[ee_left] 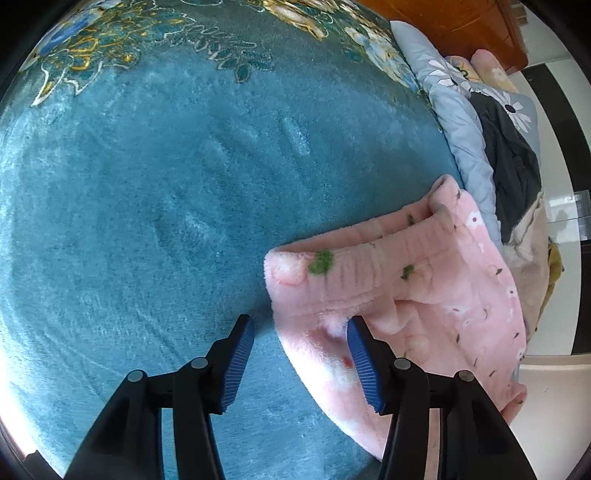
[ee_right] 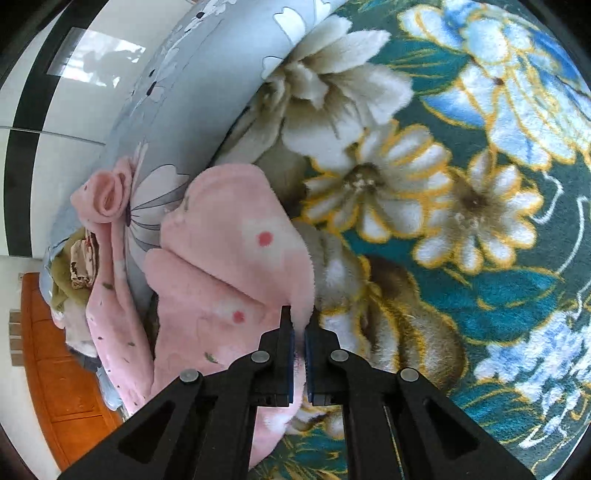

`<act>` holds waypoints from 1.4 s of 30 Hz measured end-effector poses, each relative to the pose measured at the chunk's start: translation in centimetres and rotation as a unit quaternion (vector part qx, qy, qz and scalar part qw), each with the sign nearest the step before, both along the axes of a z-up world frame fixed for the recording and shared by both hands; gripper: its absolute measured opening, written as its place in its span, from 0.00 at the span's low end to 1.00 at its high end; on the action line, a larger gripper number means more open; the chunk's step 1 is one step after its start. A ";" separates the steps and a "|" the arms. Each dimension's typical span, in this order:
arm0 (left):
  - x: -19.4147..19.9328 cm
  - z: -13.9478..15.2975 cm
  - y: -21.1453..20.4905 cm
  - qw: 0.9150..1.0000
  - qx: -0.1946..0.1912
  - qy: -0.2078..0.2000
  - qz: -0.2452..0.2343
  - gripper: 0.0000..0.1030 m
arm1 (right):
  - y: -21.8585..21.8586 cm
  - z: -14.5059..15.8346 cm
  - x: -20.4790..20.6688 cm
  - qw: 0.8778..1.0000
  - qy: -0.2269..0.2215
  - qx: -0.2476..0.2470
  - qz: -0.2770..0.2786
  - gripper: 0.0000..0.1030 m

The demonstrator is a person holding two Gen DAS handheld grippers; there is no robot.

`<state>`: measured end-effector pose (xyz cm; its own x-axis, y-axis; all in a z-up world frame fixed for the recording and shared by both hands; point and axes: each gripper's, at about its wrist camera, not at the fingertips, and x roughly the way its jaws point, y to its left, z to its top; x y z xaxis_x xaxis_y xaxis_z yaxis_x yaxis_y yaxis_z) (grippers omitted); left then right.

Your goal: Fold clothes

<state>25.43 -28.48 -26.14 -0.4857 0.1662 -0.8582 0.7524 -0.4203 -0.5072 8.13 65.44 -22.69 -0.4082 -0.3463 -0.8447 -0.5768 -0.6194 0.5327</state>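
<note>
Pink fleece pants point(ee_left: 424, 295) with small flowers and an elastic waistband lie on a teal plush blanket point(ee_left: 166, 203). My left gripper point(ee_left: 301, 360) is open; its right finger point(ee_left: 360, 363) rests on the pants' edge below the waistband, its left finger over bare blanket. In the right wrist view the same pink pants point(ee_right: 229, 266) are bunched, and my right gripper point(ee_right: 299, 332) is shut on an edge of the fabric, which passes between the blue pads.
A grey-blue quilt with daisies point(ee_left: 458, 122) and a pile of dark and beige clothes point(ee_left: 517, 173) lie along the blanket's right side. A wooden cabinet point(ee_left: 461, 26) stands beyond. The blanket's flowered border point(ee_right: 443, 184) fills the right wrist view.
</note>
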 end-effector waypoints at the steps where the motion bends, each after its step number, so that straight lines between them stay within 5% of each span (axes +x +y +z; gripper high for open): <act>1: -0.1 0.0 0.0 1.000 0.003 0.005 -0.001 0.54 | 0.1 0.2 -0.3 1.000 0.004 0.001 0.001 0.04; 8: -1.4 0.3 0.6 1.000 -0.008 0.014 -0.014 0.49 | 0.8 0.3 -0.5 1.000 0.015 -0.011 -0.002 0.06; 10: -1.7 0.5 0.7 1.000 -0.019 0.011 -0.014 0.17 | 0.9 0.4 -0.3 1.000 0.017 -0.014 -0.002 0.06; 13: -1.8 1.6 0.3 0.999 -0.042 0.021 0.001 0.08 | 0.8 0.7 -0.5 1.000 0.021 -0.020 0.002 0.06; 18: -0.1 5.2 -3.4 0.993 -0.083 0.051 0.067 0.06 | -0.2 0.7 -0.8 0.998 0.023 -0.046 0.043 0.06; 22: 0.7 5.5 -6.3 0.992 -0.101 0.011 0.076 0.06 | -1.3 -0.1 -0.7 0.995 0.016 -0.059 0.075 0.12; 26: 0.9 4.5 -6.4 0.992 -0.100 0.003 0.077 0.06 | -0.1 -0.7 -0.4 0.997 0.022 -0.064 0.045 0.37; 32: 2.1 2.8 -5.9 0.992 -0.066 0.010 0.104 0.06 | 1.3 -2.6 -1.6 0.996 0.026 -0.085 -0.022 0.38; 36: 2.4 2.8 -5.7 0.993 -0.060 0.020 0.102 0.06 | 0.5 -3.0 -2.4 0.995 0.027 -0.093 -0.038 0.37; 39: 2.3 3.1 -5.6 0.993 -0.059 0.026 0.094 0.06 | 0.2 -3.0 -2.7 0.995 0.018 -0.088 -0.050 0.09; 42: 2.3 3.4 -5.6 0.994 -0.059 0.032 0.086 0.06 | 0.4 -1.4 -2.9 0.996 0.028 -0.068 -0.048 0.06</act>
